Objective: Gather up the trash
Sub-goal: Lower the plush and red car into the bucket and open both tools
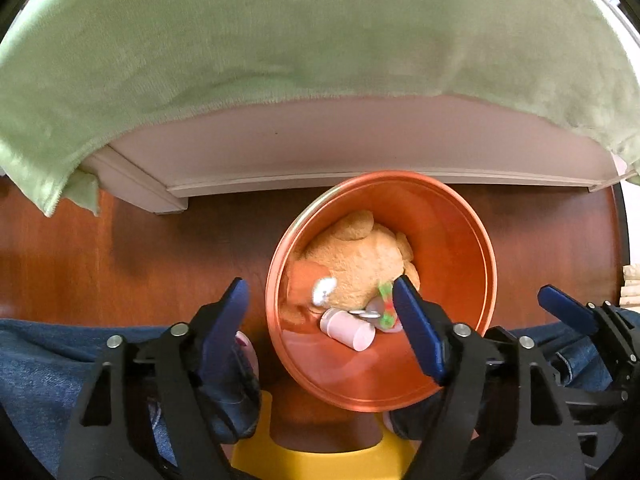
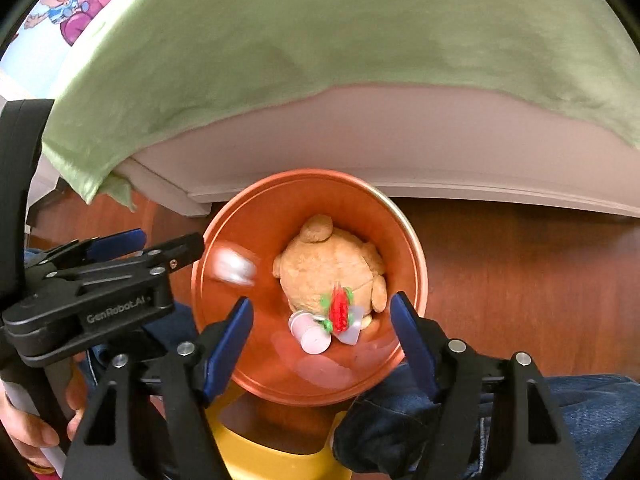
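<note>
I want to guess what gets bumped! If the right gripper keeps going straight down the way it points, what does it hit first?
Probably the small pink bottle in the orange bin, though depth is unclear. The right gripper is open.

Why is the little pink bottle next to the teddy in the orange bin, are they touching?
Cannot tell. In the right wrist view the pink bottle lies close by the teddy, but a red-and-green wrapper covers where they would meet.
</note>
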Available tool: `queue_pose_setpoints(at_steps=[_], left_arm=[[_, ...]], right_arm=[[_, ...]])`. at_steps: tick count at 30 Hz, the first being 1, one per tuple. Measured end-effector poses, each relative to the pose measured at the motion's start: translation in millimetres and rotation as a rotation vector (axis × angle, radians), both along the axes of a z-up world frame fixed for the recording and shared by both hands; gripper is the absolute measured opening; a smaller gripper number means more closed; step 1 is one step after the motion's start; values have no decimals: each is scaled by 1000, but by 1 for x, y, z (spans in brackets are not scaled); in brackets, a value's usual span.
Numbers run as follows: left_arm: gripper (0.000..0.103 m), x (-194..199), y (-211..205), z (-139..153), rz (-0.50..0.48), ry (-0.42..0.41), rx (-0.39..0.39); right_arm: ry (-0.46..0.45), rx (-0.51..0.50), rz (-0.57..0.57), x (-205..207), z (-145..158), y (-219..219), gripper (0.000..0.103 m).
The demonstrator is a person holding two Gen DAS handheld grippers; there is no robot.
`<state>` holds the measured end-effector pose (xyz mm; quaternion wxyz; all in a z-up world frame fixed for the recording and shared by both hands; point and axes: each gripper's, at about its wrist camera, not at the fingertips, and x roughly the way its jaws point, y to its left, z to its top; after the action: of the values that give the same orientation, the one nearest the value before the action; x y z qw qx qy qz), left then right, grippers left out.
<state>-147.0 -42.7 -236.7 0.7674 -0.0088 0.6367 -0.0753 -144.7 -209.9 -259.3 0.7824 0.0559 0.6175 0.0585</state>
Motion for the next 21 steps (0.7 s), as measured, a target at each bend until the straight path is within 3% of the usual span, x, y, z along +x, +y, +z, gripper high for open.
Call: queue_pose_setpoints(at_steps=[13, 21], left_arm=[[76, 2, 2, 4, 10, -6, -3], [76, 0, 0, 24, -5, -54, -17]], right_arm=[[-11, 4, -21, -4, 6, -16, 73], [-47, 14, -44, -5, 19, -23, 73]])
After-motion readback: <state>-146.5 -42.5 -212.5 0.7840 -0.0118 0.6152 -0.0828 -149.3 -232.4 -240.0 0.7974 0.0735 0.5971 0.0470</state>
